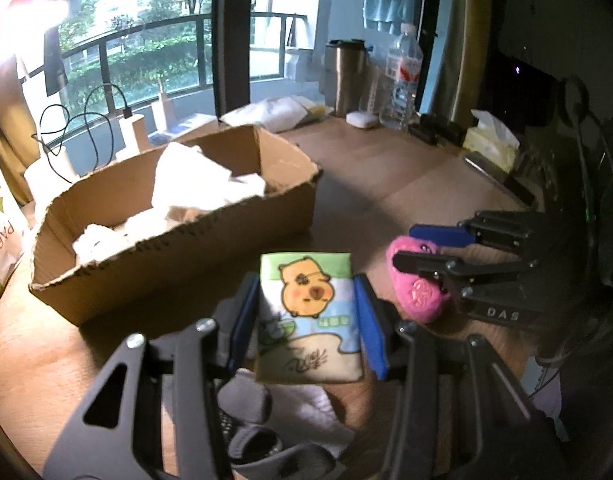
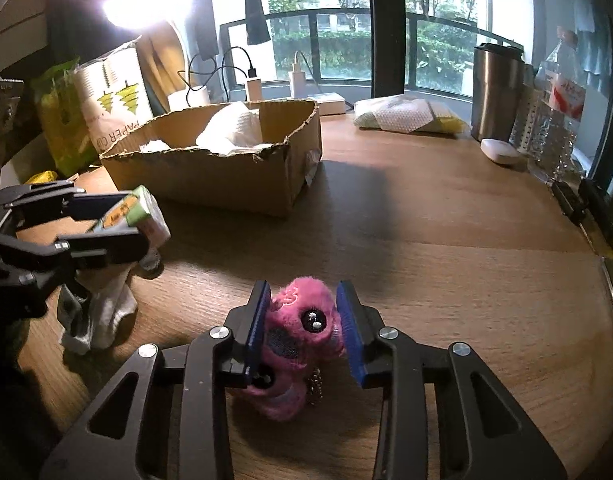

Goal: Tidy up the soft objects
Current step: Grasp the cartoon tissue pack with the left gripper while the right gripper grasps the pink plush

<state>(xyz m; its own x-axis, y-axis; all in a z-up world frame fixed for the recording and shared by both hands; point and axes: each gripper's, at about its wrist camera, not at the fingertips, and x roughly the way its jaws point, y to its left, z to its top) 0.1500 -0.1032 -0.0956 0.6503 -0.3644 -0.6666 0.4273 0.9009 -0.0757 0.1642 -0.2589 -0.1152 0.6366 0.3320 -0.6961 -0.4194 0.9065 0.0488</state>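
Left wrist view: left gripper point(image 1: 310, 316) is clamped on a tissue pack point(image 1: 308, 312) with a cartoon animal print, blue pads pressing both long edges, pack lifted clear of the table point(image 1: 386, 168). Cardboard box point(image 1: 178, 220) sits far left, already holding crumpled white paper. Socks point(image 1: 282, 412) lie on the table under the pack, partly hidden by the gripper frame. To the right, the right gripper point(image 1: 418, 248) straddles a pink plush toy point(image 1: 418, 292). Right wrist view: right gripper point(image 2: 304, 332) has its pads against the plush toy point(image 2: 298, 344), gripping it; the toy looks to rest on the table, not yet raised. Left gripper point(image 2: 118, 220) holds the pack near left, in front of the box point(image 2: 226, 168). Best handling, as I judge it: carry the pack up and over the torn near rim before letting go, keeping the squeeze light so it does not buckle. Hard to tell: how deep the box is, what lies beneath the paper, and the plush toy's underside with its small dangling charm.
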